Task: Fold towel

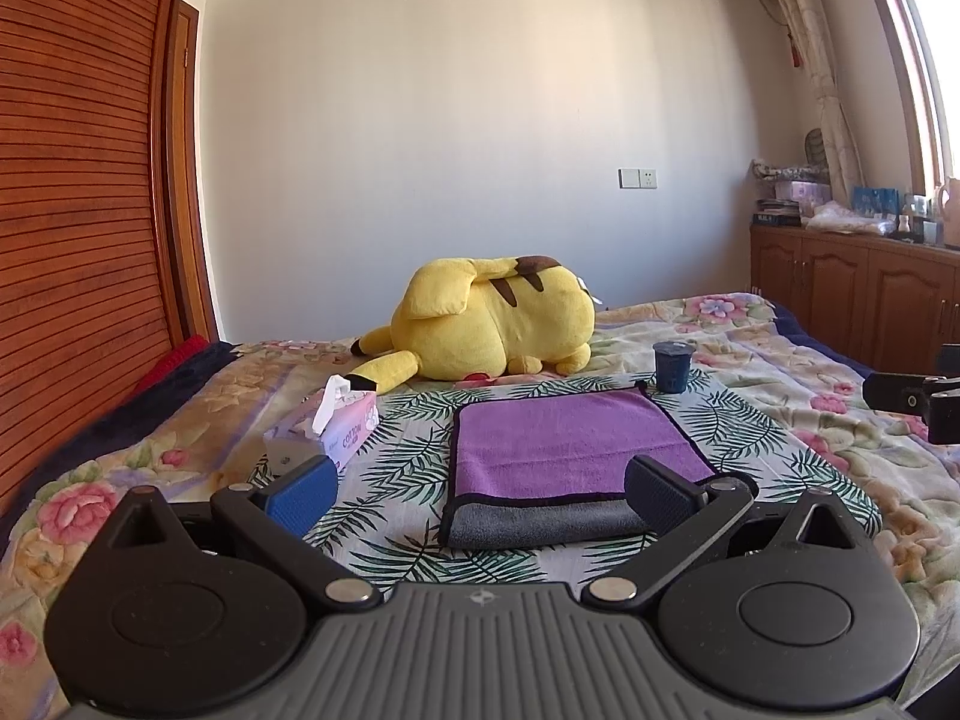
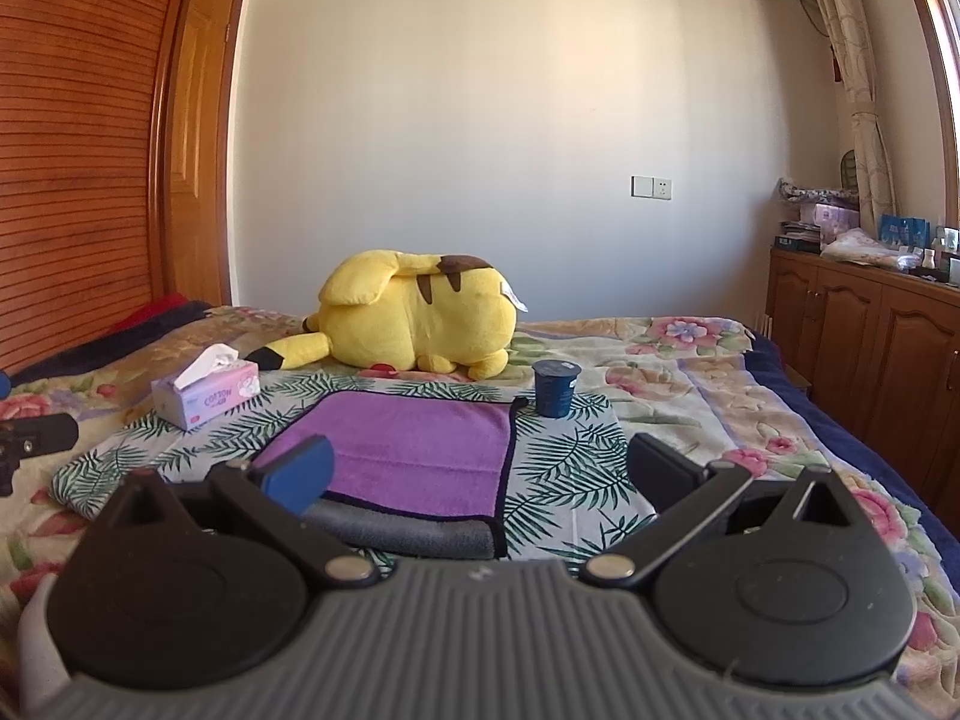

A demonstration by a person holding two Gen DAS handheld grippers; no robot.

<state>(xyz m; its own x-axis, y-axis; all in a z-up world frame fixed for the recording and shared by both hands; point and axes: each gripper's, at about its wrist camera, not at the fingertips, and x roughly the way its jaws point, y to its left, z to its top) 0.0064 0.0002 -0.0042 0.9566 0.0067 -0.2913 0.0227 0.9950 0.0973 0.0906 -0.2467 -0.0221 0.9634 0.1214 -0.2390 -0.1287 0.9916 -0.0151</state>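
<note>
We log the towel (image 1: pixel 570 444) lying flat on the leaf-print cloth (image 1: pixel 396 456) over the bed, purple face up, with a grey layer showing along its near edge (apparently 1 fold made). Both grippers hover just short of that edge, jaws spread wide, holding nothing. The left gripper (image 1: pixel 480 489) faces the towel nearly head-on; the right gripper (image 2: pixel 477 471) has it ahead and left. We judge the towel's long axis runs left-right.
</note>
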